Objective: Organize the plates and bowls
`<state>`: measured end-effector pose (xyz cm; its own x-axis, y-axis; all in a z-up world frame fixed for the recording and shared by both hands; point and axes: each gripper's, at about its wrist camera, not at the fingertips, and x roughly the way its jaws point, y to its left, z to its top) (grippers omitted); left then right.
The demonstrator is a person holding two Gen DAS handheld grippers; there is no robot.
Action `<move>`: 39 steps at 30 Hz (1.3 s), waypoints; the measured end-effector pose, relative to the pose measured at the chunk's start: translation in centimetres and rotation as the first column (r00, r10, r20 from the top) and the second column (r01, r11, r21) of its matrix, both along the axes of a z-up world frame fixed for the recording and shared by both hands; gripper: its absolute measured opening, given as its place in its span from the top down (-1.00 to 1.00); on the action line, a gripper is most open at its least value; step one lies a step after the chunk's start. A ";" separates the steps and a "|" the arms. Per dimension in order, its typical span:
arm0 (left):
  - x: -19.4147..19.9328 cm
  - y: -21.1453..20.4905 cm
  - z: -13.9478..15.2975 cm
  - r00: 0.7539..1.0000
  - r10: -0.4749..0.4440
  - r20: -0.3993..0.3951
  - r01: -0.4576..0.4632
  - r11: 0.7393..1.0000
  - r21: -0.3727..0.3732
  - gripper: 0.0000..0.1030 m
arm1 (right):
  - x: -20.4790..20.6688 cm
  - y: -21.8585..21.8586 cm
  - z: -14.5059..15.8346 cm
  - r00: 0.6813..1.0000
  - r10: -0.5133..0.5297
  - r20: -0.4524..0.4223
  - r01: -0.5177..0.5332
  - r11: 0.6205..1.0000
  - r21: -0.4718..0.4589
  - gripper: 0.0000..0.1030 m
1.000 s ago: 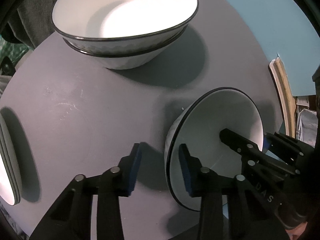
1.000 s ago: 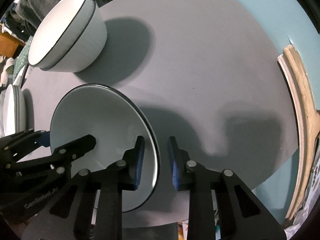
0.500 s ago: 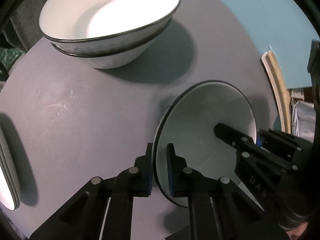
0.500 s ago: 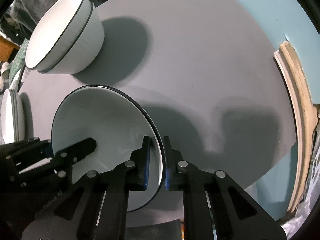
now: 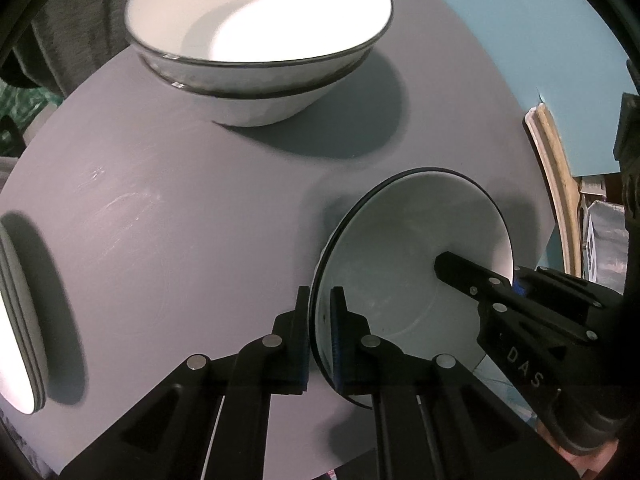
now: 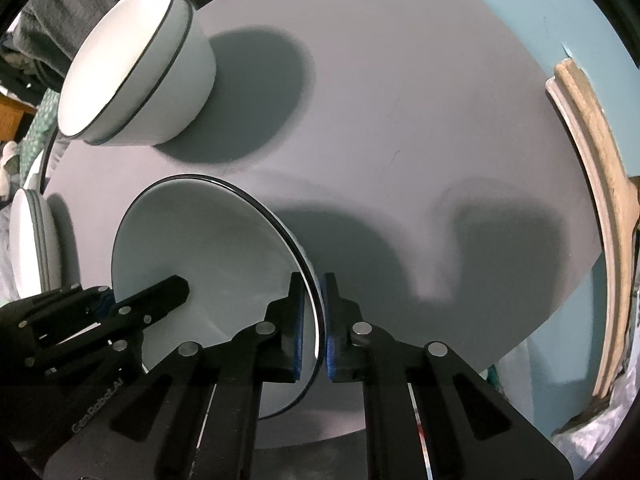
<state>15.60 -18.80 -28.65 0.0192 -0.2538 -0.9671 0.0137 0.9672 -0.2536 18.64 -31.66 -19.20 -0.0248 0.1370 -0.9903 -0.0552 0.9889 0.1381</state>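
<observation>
A white bowl with a thin black rim (image 5: 404,264) (image 6: 208,248) rests on the round grey table (image 5: 180,200) (image 6: 400,120), gripped on opposite sides. My left gripper (image 5: 320,332) is shut on its left rim. My right gripper (image 6: 312,320) is shut on its right rim, and also shows in the left wrist view (image 5: 516,284). The left gripper shows at the lower left of the right wrist view (image 6: 108,300). Two nested white bowls (image 5: 260,40) (image 6: 132,64) stand at the far side of the table.
A stack of white plates (image 5: 20,320) (image 6: 32,244) sits at the table's left edge. A light wooden curved frame (image 5: 556,184) (image 6: 596,184) stands off the right edge against a teal wall. Grey fabric (image 5: 64,40) lies beyond the nested bowls.
Both grippers went from open astride the bowl's rim to shut on it. The bowl and both hands have barely moved.
</observation>
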 end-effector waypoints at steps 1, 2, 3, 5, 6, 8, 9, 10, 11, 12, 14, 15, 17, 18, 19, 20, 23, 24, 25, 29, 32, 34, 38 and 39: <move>-0.4 0.1 0.2 1.000 0.004 -0.001 -0.004 1.000 0.000 0.85 | 0.0 0.2 0.1 1.000 0.003 0.000 -0.003 1.000 -0.002 0.84; -0.6 0.3 0.2 1.000 0.011 -0.003 -0.011 1.000 -0.002 0.85 | 0.1 0.3 0.2 1.000 0.007 0.000 -0.007 1.000 -0.004 0.84; -0.6 0.4 0.3 1.000 0.014 -0.008 -0.014 1.000 0.003 0.85 | 0.1 0.6 0.2 1.000 0.010 0.000 -0.010 1.000 -0.006 0.84; -0.8 0.8 0.2 1.000 0.024 -0.012 -0.024 1.000 0.007 0.85 | -0.2 1.2 -0.3 1.000 0.014 -0.006 -0.014 1.000 -0.009 0.85; -1.3 1.0 0.1 0.999 0.029 -0.015 -0.029 1.000 0.011 0.85 | -0.1 1.4 -0.2 1.000 0.013 -0.009 -0.013 1.000 -0.011 0.84; -1.5 1.3 0.0 0.999 0.035 -0.018 -0.035 0.999 0.014 0.84 | 0.2 2.1 0.2 1.000 0.027 -0.006 -0.027 0.999 -0.018 0.84; -1.6 1.5 0.0 0.999 0.043 -0.020 -0.042 0.999 0.014 0.84 | 0.4 2.2 0.4 0.999 0.035 -0.004 -0.035 0.999 -0.019 0.84; -1.7 1.7 0.1 0.998 0.051 -0.023 -0.051 0.999 0.013 0.84 | -0.9 3.0 0.4 0.999 0.042 -0.003 -0.042 0.999 -0.018 0.85; -1.8 1.9 0.1 0.998 0.059 -0.024 -0.058 0.998 0.012 0.84 | -1.5 3.4 0.4 0.999 0.046 -0.002 -0.046 0.999 -0.015 0.84; -1.9 2.2 0.2 0.998 0.067 -0.022 -0.066 0.998 0.011 0.84 | -1.6 3.6 0.5 0.999 0.052 -0.001 -0.052 0.999 -0.009 0.84; -2.4 2.6 0.6 0.997 0.076 -0.016 -0.076 0.997 0.009 0.84 | -1.5 4.0 0.7 0.998 0.061 0.002 -0.061 0.998 -0.003 0.85; -2.5 2.7 0.9 0.997 0.081 -0.013 -0.081 0.997 0.009 0.84 | -1.4 3.9 0.9 0.998 0.064 0.002 -0.064 0.998 0.000 0.85; -2.7 3.2 1.5 0.996 0.086 -0.006 -0.086 0.996 0.010 0.84 | -1.2 4.0 1.4 0.998 0.067 0.009 -0.067 0.998 0.002 0.85; -2.7 3.4 1.8 0.996 0.090 -0.003 -0.090 0.996 0.008 0.84 | -1.1 4.1 1.7 0.997 0.071 0.015 -0.071 0.997 0.002 0.85; -2.9 3.7 2.2 0.996 0.095 0.002 -0.095 0.995 0.005 0.84 | -0.9 4.3 2.2 0.997 0.075 0.020 -0.075 0.997 0.000 0.85; -2.6 3.7 2.5 0.995 0.101 0.009 -0.101 0.995 0.005 0.84 | -1.1 4.5 2.4 0.997 0.077 0.022 -0.077 0.997 0.001 0.85; -2.0 4.3 3.8 0.992 0.117 0.037 -0.117 0.993 0.004 0.84 | -0.3 3.7 4.2 0.996 0.077 0.035 -0.077 0.997 0.009 0.84; -2.0 4.0 4.2 0.992 0.121 0.043 -0.121 0.993 0.005 0.84 | 0.1 3.8 4.8 0.996 0.075 0.042 -0.076 0.997 0.014 0.84; -1.8 4.4 4.8 0.991 0.126 0.053 -0.126 0.992 0.006 0.84 | 0.3 2.7 5.5 0.996 0.074 0.047 -0.075 0.997 0.017 0.84; -0.4 5.2 6.6 0.986 0.138 0.089 -0.140 0.990 0.010 0.84 | 0.9 2.8 6.6 0.994 0.080 0.079 -0.082 0.996 0.025 0.84; 1.0 5.8 7.9 0.982 0.147 0.115 -0.149 0.989 0.012 0.84 | 1.5 3.1 7.1 0.992 0.084 0.098 -0.087 0.996 0.030 0.84; 1.8 6.3 8.5 0.980 0.152 0.131 -0.155 0.988 0.012 0.84 | 2.2 3.1 7.5 0.990 0.088 0.112 -0.092 0.995 0.034 0.84; 3.9 6.5 9.3 0.975 0.155 0.159 -0.160 0.987 0.021 0.84 | 3.0 3.5 8.0 0.985 0.102 0.139 -0.106 0.994 0.027 0.84; 4.3 6.4 9.4 0.975 0.153 0.164 -0.159 0.987 0.025 0.84 | 3.5 3.5 8.1 0.985 0.102 0.142 -0.107 0.994 0.026 0.84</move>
<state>19.90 -12.36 -19.30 0.2119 -0.1989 -0.9568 -0.1004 0.9695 -0.2238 22.13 -28.19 -11.10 0.0983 0.1741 -0.9798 -0.1790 0.9716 0.1547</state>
